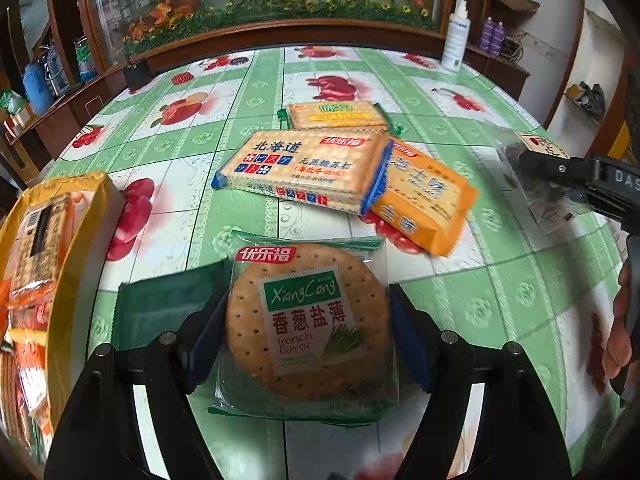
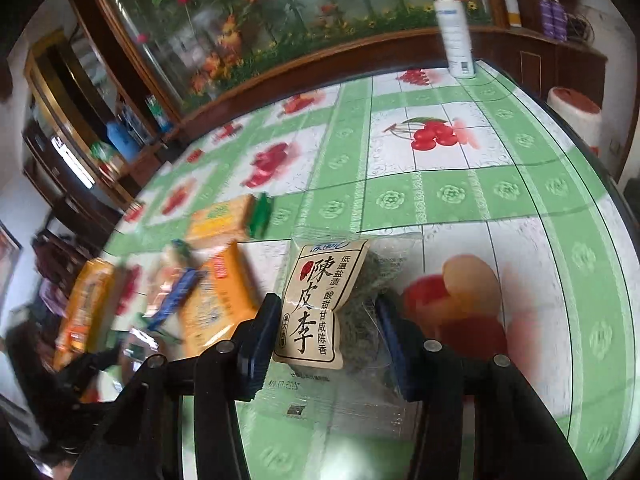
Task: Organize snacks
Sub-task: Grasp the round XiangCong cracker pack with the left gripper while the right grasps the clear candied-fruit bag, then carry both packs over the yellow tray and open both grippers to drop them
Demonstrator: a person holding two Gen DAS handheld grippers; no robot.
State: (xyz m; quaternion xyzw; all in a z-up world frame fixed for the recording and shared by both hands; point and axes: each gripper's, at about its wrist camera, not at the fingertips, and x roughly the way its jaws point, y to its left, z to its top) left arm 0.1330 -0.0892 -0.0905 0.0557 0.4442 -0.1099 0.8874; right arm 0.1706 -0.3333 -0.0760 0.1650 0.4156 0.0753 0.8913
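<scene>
My left gripper [image 1: 308, 332] is shut on a round French-flavor cracker pack [image 1: 308, 320], holding it by its sides above the table. Beyond it lie a blue-edged cracker pack [image 1: 304, 168], an orange pack [image 1: 424, 196] partly under it, and a green-ended pack [image 1: 336, 114] behind. My right gripper [image 2: 326, 336] is shut on a clear bag of preserved plums with a cream label [image 2: 320, 300]. It shows at the right edge of the left wrist view [image 1: 576, 176]. The same packs appear blurred at the left of the right wrist view [image 2: 216, 300].
A yellow bag [image 1: 44, 264] holding orange snack packs stands at the table's left edge. A white spray bottle [image 2: 454, 28] stands at the far side of the green fruit-print tablecloth [image 2: 452, 192]. A wooden cabinet with a flower panel [image 1: 264, 4] runs behind the table.
</scene>
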